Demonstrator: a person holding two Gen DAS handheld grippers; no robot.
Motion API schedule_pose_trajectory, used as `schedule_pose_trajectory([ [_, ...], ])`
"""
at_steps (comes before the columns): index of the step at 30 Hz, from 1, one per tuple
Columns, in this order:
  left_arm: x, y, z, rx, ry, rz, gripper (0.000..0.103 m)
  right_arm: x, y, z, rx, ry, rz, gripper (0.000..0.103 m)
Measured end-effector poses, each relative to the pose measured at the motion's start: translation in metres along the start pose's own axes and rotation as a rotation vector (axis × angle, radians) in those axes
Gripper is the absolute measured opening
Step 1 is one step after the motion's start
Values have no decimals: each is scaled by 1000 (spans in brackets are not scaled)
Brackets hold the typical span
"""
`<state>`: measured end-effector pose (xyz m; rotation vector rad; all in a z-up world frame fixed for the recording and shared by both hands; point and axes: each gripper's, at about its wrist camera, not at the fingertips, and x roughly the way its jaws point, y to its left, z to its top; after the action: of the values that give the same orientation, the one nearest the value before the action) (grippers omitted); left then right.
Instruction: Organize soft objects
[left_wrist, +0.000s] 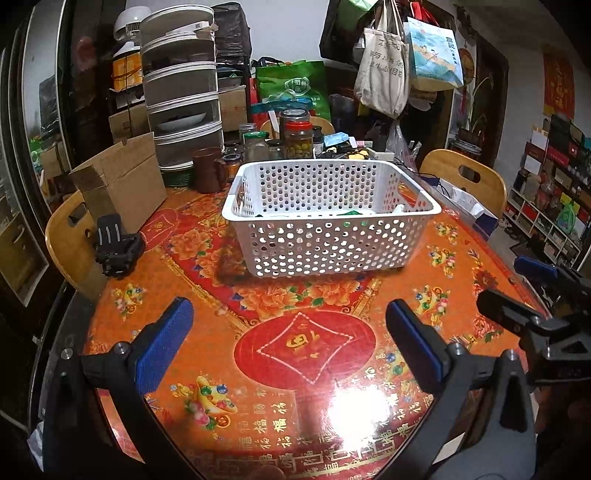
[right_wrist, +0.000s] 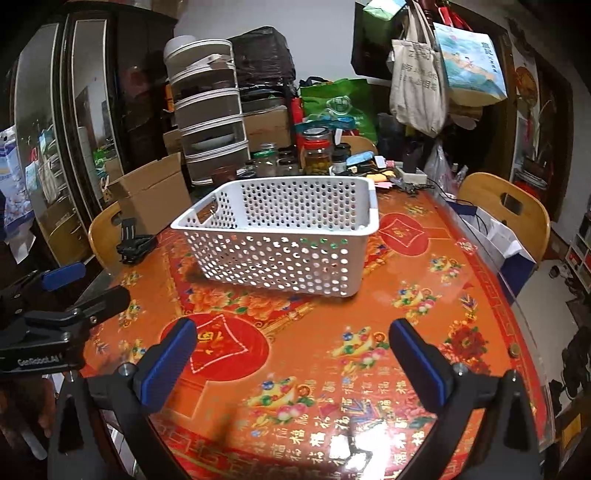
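Hovering low over the near edge of the table (left_wrist: 369, 302), the left gripper (left_wrist: 291, 339) holds its blue-padded fingers (left_wrist: 164, 343) wide apart with nothing between them. The right gripper (right_wrist: 291, 356) hangs beside it at about the same height, its fingers (right_wrist: 417, 365) likewise spread and empty; each tool shows at the edge of the other's view, the right one as a dark frame with a blue pad at the left camera's right margin.

Both point toward a white perforated plastic basket (left_wrist: 328, 236) standing upright near the middle of the table, well apart from both grippers. Over its near rim the left wrist view catches only slivers of the contents: something green (left_wrist: 352, 213), something dark at the left and a pale piece (left_wrist: 399, 209) at the right, all lying low against the bottom. What these are cannot be told. From the right wrist view green shows through the holes of the near wall (right_wrist: 325, 242).

A glossy orange-and-red cloth with gold characters and flower prints covers the table, with a bright glare from a lamp near the left gripper. To the left of the basket sits a small black clamp-like device (left_wrist: 116, 247), and behind that an open cardboard box (left_wrist: 122, 181). Glass jars (left_wrist: 295, 134), a brown mug (left_wrist: 208, 170) and a tall stack of clear food covers (left_wrist: 181, 85) crowd the far edge. Wooden chairs (left_wrist: 465, 177) stand at either side, and tote bags (left_wrist: 384, 62) hang on the wall behind.
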<state>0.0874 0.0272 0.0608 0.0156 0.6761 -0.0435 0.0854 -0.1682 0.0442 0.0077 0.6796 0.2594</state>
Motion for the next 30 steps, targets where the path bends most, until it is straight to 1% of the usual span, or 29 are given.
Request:
schedule_pose_trajectory([
  [4,3,3,5,-6,-1,3,103,1,4,4,-3,-3,5,103],
  [15,13,5,5,-12,12,6,103,8,6,7,-6,12,11,103],
  [30,13,2,3,-4,7,9,103,6,3,7,7,12,25,103],
])
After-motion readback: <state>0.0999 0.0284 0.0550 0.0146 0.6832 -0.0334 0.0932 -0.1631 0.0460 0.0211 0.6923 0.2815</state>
